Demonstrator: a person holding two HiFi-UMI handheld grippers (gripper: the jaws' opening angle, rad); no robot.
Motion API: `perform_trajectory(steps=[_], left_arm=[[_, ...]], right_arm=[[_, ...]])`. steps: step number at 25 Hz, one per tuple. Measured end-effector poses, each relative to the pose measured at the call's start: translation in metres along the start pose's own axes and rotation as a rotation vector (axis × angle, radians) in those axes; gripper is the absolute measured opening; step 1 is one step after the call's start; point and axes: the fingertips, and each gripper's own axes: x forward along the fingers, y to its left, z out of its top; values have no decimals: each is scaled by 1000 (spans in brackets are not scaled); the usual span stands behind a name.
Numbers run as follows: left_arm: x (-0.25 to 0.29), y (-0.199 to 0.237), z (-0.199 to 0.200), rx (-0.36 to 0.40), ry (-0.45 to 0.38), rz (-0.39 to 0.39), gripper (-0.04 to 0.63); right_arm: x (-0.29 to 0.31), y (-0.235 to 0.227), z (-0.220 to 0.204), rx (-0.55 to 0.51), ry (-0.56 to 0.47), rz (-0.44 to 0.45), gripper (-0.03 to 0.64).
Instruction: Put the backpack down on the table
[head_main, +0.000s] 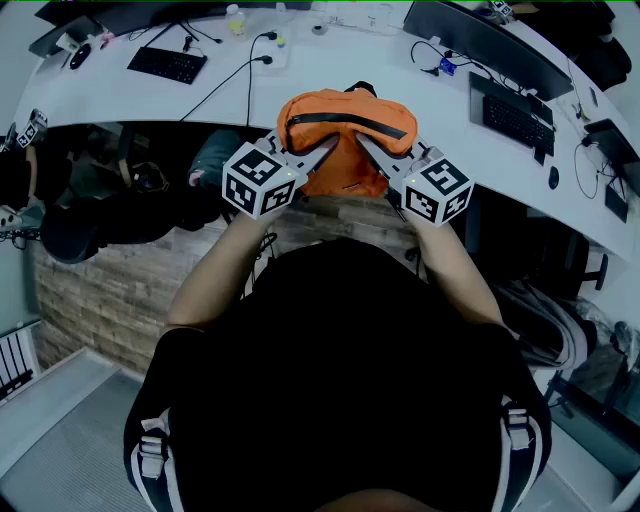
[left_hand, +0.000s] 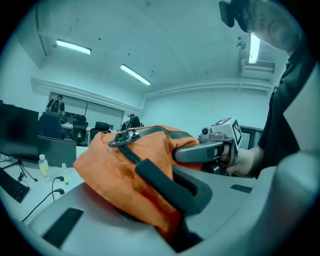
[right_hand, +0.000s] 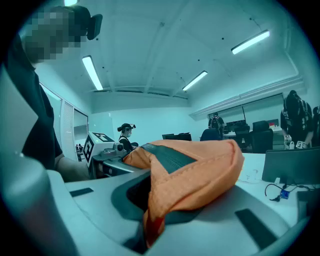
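Observation:
An orange backpack (head_main: 345, 140) with a dark zip hangs between my two grippers, over the near edge of the curved white table (head_main: 330, 60). My left gripper (head_main: 322, 154) is shut on the bag's left side, and in the left gripper view the orange fabric (left_hand: 120, 170) is pinched between its jaws (left_hand: 174, 222). At the bag's right side my right gripper (head_main: 366, 148) is also shut, with a fold of the backpack (right_hand: 200, 175) clamped low in the right gripper view (right_hand: 150, 225). Whether the bag's underside touches the table is hidden.
On the table lie a black keyboard (head_main: 167, 64) with cables at the left, a second keyboard (head_main: 518, 122) and dark monitors (head_main: 490, 45) at the right, and a small bottle (head_main: 235, 18) at the back. Dark chairs (head_main: 110, 200) stand under the table's left part.

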Motion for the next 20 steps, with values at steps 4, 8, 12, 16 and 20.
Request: perform_trajectory(steps=[4,8,12,16,20], left_arm=[[-2,-6,1,-14,19,-5,83],[-4,-7,2,-14,29,-6,80],[-7,-11,1,-10,31,-14,80],[-12,-13,4,-11,22,-27,78],[-14,-13,9,-4,18,-34,77]], right_arm=[[-3,5,-1,-11,14,-27,43],[-3,8,-2,-22,23,-43,43],[-4,11,-4,-16,15,-55,43],[-4,14,-1,10,0,-57,43],[-4,15,3,30,-11,-61,43]])
